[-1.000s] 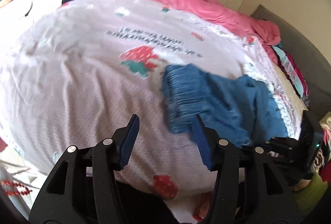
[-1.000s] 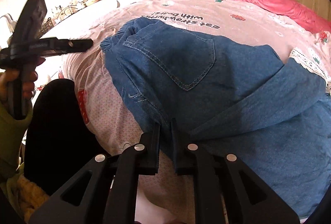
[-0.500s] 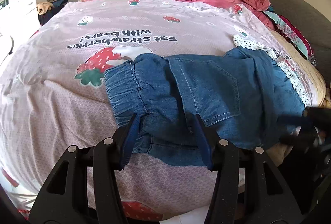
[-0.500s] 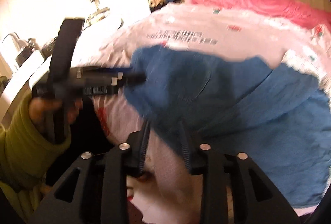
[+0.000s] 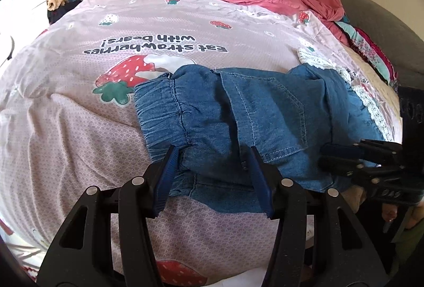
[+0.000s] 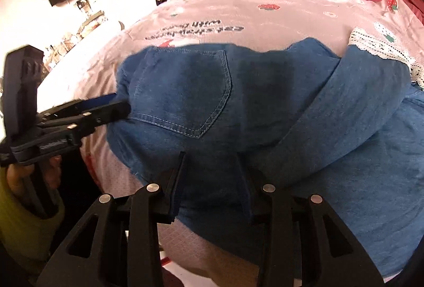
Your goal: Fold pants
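Lying half folded on the bed (image 5: 79, 128), the pants (image 5: 265, 115) sit right in front of both tools, the gathered waistband (image 5: 159, 112) ahead of the left tool (image 5: 212, 152) and a back pocket (image 5: 270, 112) just beyond its tips. The left tool is spread wide with nothing between its jaws, its tips reaching over the near edge of the denim. The right tool (image 6: 209, 154) is also open and empty, its jaws straddling the near fold of cloth, with a long leg (image 6: 357, 115) laid slantwise across to its right.

The denim looks thin, soft and light, so it will likely drape and sag from any single pinch instead of keeping a line. The elastic waistband is the thickest, grippiest part and seems the best hold for the left tool; a stitched seam or doubled edge near the right tool should hold better than a single layer, which might slip out. The bed cover is loose and could be pinched along with the cloth.
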A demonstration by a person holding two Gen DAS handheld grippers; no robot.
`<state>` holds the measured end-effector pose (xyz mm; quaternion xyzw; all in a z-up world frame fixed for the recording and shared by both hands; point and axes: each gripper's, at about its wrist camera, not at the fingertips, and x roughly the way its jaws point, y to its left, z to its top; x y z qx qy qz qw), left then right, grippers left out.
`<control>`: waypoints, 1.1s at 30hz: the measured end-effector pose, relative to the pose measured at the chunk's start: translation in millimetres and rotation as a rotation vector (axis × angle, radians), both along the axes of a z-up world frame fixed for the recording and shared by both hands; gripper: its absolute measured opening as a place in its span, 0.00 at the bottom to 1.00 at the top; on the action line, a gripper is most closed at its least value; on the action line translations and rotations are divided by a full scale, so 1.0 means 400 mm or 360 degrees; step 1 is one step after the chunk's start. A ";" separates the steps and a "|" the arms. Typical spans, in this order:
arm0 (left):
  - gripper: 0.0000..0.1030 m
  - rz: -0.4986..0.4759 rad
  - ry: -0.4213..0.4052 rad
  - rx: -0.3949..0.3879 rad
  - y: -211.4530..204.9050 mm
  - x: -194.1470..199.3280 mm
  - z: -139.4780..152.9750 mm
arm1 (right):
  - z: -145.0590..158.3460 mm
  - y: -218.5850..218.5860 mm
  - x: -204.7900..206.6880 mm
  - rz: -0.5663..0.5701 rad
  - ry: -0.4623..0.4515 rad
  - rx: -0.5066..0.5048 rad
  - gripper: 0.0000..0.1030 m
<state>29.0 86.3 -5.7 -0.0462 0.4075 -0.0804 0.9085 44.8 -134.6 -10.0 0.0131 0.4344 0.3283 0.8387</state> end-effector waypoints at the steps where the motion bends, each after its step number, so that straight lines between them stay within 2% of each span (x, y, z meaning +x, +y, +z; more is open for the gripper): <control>1: 0.44 0.0016 -0.0011 -0.0006 0.002 -0.006 0.008 | 0.015 -0.014 -0.002 -0.0014 -0.0019 0.0022 0.34; 3: 0.48 0.0027 -0.0041 -0.0026 0.006 -0.021 0.029 | 0.046 -0.054 -0.007 -0.0053 -0.0049 0.0072 0.35; 6: 0.49 0.0021 -0.0096 -0.0049 0.003 -0.047 0.075 | 0.082 -0.128 -0.020 -0.0160 -0.0128 0.0065 0.45; 9: 0.53 -0.0027 -0.0159 -0.0041 -0.025 -0.066 0.122 | 0.098 -0.194 -0.013 -0.0266 -0.0150 0.0073 0.45; 13: 0.55 -0.0157 -0.0165 -0.0082 -0.093 -0.057 0.146 | 0.117 -0.271 -0.009 -0.0418 -0.0200 0.0044 0.47; 15: 0.55 -0.0244 -0.0125 -0.0112 -0.138 -0.041 0.135 | 0.122 -0.285 0.000 -0.0464 -0.0212 0.0046 0.53; 20: 0.55 -0.0449 0.0003 -0.0191 -0.251 0.000 0.096 | 0.127 -0.348 0.012 -0.0568 -0.0232 0.0023 0.53; 22: 0.55 -0.0511 0.0039 -0.0226 -0.288 0.018 0.081 | 0.122 -0.367 0.025 -0.0595 -0.0228 0.0008 0.53; 24: 0.55 -0.0550 0.0072 -0.0236 -0.316 0.033 0.068 | 0.122 -0.381 0.035 -0.0609 -0.0221 -0.0019 0.61; 26: 0.54 -0.0580 0.0120 -0.0258 -0.340 0.058 0.050 | 0.120 -0.386 0.050 -0.0612 -0.0218 -0.0037 0.61; 31: 0.48 -0.0599 0.0221 -0.0283 -0.369 0.122 0.008 | 0.123 -0.378 0.096 -0.0598 -0.0205 -0.0088 0.61; 33: 0.37 -0.0595 0.0254 -0.0289 -0.375 0.145 -0.010 | 0.127 -0.371 0.124 -0.0598 -0.0207 -0.0118 0.61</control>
